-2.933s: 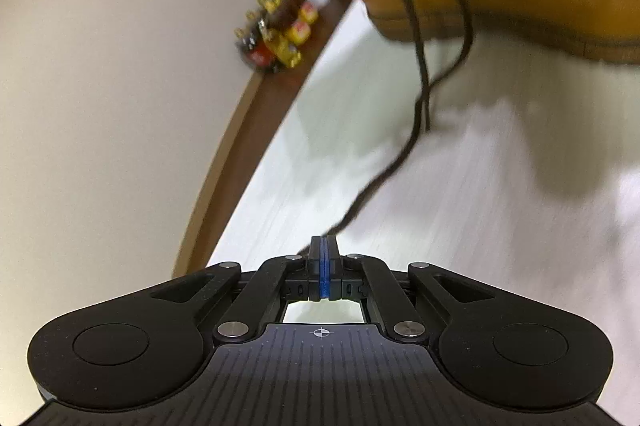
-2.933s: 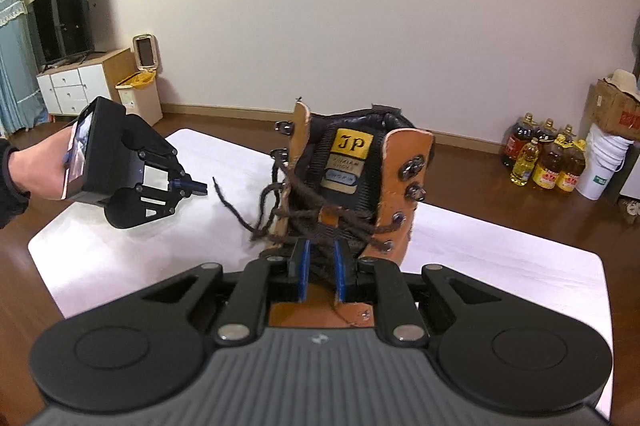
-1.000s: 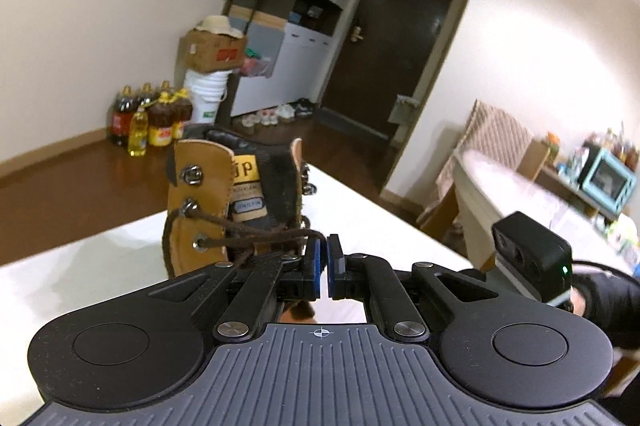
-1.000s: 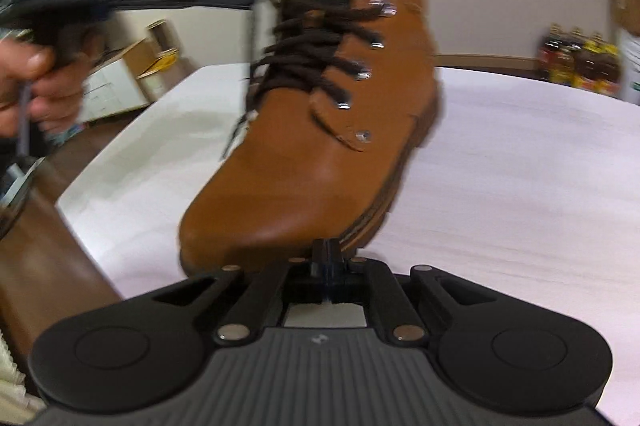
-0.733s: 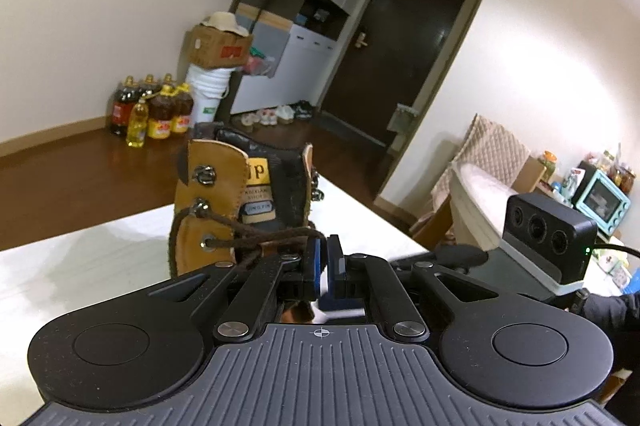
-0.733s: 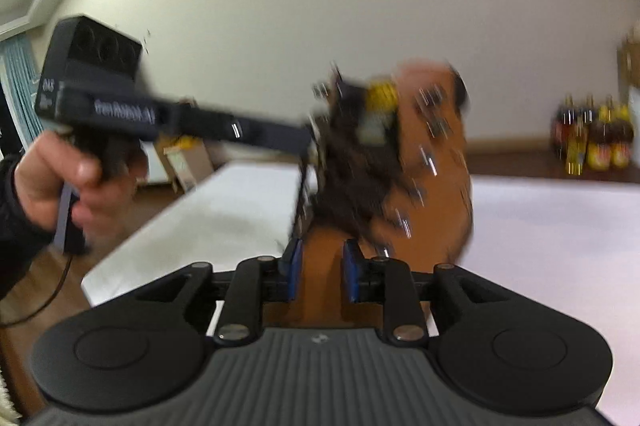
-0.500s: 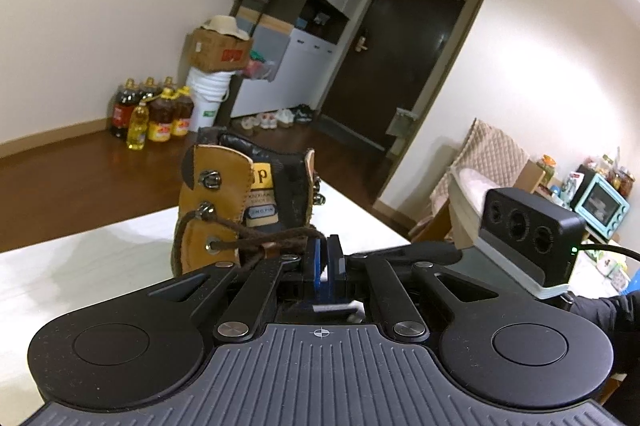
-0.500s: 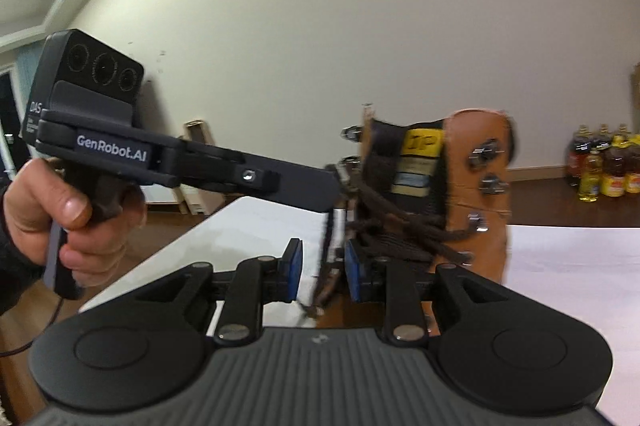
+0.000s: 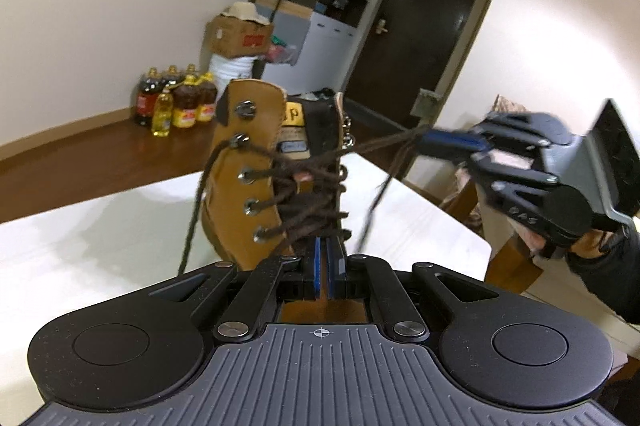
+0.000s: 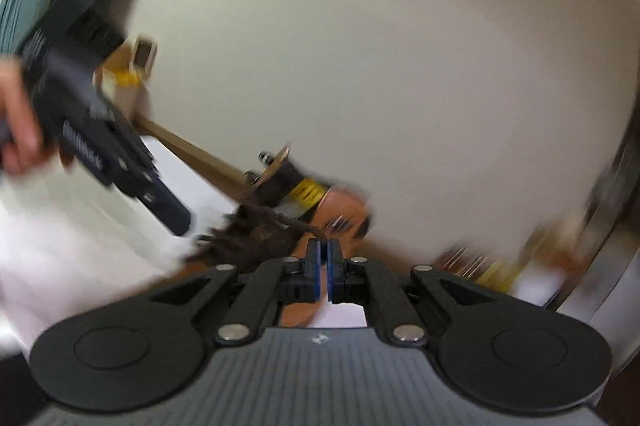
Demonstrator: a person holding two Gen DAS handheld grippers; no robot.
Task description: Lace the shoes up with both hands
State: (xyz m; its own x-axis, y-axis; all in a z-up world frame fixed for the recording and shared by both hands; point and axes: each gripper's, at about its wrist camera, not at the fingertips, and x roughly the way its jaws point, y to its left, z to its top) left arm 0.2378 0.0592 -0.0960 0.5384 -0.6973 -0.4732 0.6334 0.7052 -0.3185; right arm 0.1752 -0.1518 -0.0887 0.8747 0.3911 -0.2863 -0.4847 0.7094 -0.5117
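- Near the far edge of the white table (image 9: 100, 226): tan lace-up boot (image 9: 244, 194), upright, toe toward the left wrist camera.
- Brown lace (image 9: 312, 178) criss-crosses the lower eyelets; the top hooks on the visible side look empty, so I'd call it partly laced.
- Right gripper (image 9: 428, 142): off the table's right edge, jaws closing on one lace end, which runs taut from the boot's throat to its tips. Its own view is motion-blurred but shows the lace entering the tips.
- Left gripper (image 9: 325, 258): jaws nearly together, just in front of the boot's laced section. A strand crosses at the tips; can't tell whether it's pinched.
- Second lace end hangs slack down the boot's left side onto the table.
- Left to do, by my read: take up the slack, route the upper hooks, tie off. No knot or bow visible.
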